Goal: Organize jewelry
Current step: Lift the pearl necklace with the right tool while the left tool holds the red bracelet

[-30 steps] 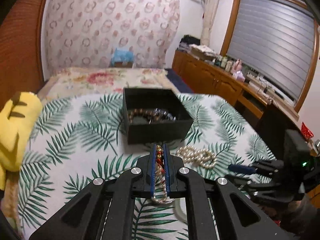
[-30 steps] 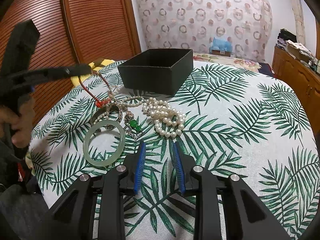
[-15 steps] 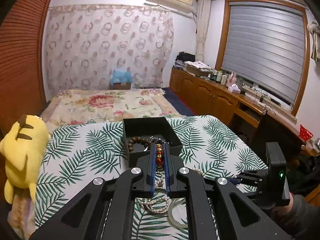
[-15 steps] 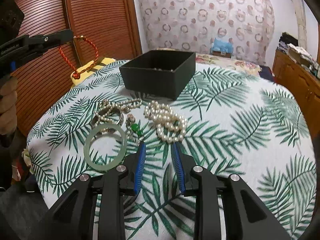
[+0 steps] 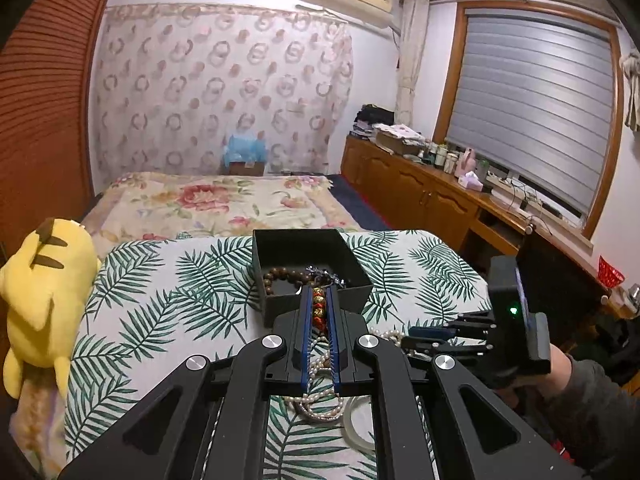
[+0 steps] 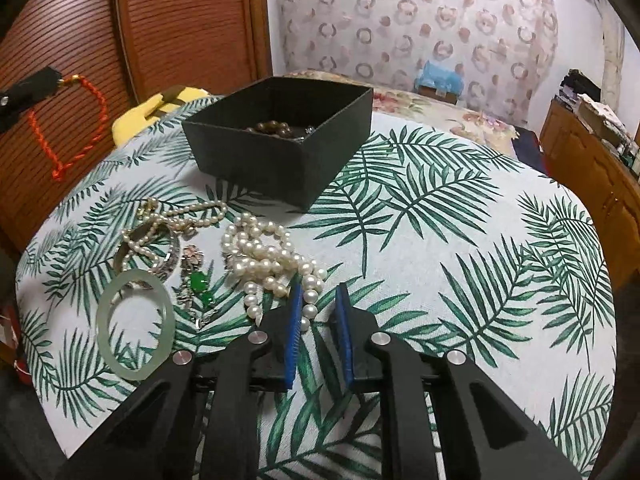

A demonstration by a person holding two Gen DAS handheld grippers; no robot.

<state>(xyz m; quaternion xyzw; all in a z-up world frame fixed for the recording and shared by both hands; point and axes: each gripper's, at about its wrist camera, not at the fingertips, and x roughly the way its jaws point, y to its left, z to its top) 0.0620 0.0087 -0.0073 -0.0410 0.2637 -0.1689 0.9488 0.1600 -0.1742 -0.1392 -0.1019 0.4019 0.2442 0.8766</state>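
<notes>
Gripping red cord bracelet (image 5: 319,309), left hand-held gripper (image 5: 320,304) seemingly above box (image 5: 280,304).

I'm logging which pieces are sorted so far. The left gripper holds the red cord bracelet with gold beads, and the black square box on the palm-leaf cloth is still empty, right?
Not quite: the black square box is not empty. The left wrist view shows a brown bead bracelet and a silvery piece inside. The left gripper does hold the red cord bracelet with gold beads.
</notes>
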